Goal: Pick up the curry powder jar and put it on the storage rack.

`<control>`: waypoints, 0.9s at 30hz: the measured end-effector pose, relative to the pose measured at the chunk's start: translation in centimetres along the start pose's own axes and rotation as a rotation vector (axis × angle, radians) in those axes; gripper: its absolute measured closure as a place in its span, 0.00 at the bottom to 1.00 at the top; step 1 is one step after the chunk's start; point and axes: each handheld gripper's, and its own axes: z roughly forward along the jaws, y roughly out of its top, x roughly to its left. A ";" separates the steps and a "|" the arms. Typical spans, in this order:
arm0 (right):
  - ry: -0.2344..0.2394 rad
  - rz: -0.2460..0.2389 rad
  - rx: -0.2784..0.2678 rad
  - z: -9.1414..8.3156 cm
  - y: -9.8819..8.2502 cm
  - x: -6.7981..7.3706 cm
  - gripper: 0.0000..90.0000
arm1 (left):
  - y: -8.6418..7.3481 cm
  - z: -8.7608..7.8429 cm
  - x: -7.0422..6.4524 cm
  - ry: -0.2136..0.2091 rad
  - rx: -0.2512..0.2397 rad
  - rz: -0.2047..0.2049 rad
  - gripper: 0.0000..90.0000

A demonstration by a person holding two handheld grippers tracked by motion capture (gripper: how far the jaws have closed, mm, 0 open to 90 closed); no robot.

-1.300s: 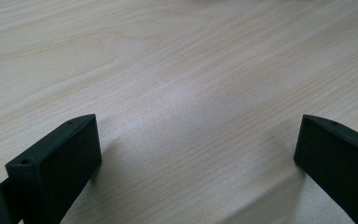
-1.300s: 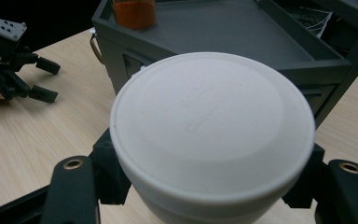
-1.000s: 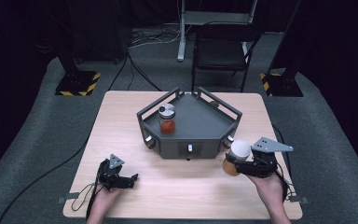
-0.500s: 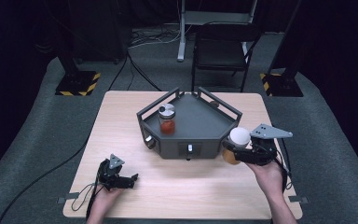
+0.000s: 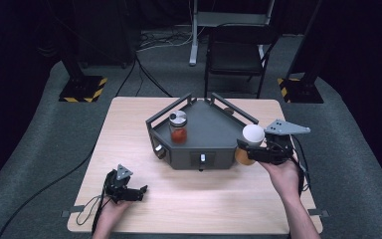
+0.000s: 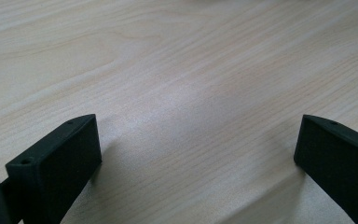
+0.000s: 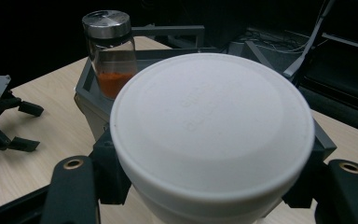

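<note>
My right gripper (image 5: 250, 149) is shut on a jar with a white lid (image 5: 253, 133) and an orange-brown body, and holds it in the air just off the right front corner of the dark grey tray (image 5: 214, 130). In the right gripper view the white lid (image 7: 214, 121) sits between the two jaws. A glass spice jar (image 5: 178, 128) with a metal cap and red powder stands upright in the tray's left part; it appears as well behind the lid (image 7: 111, 51). My left gripper (image 5: 137, 193) rests open on the table at the front left, with bare wood between its jaws (image 6: 198, 154).
The tray stands mid-table on the wooden tabletop (image 5: 129, 129). A black chair (image 5: 236, 55) stands beyond the far edge. Stands with yellow-black striped bases (image 5: 82, 88) flank the table on the floor. A cable trails from the left gripper over the front edge.
My right gripper has risen with the white-lidded jar and drifted slightly toward the tray. The left gripper has stayed put.
</note>
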 end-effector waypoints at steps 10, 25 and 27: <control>-0.012 -0.011 0.000 1.2 1.8 -0.1 0.37 | 0.0 0.0 0.0 -0.002 -0.002 0.002 0.00; -0.025 -0.004 -0.002 3.8 4.0 -0.8 0.37 | 0.0 0.0 0.0 -0.002 -0.001 0.002 0.00; -0.030 -0.006 0.001 4.2 4.3 -0.8 0.37 | 0.0 0.0 0.0 -0.002 -0.001 0.003 0.00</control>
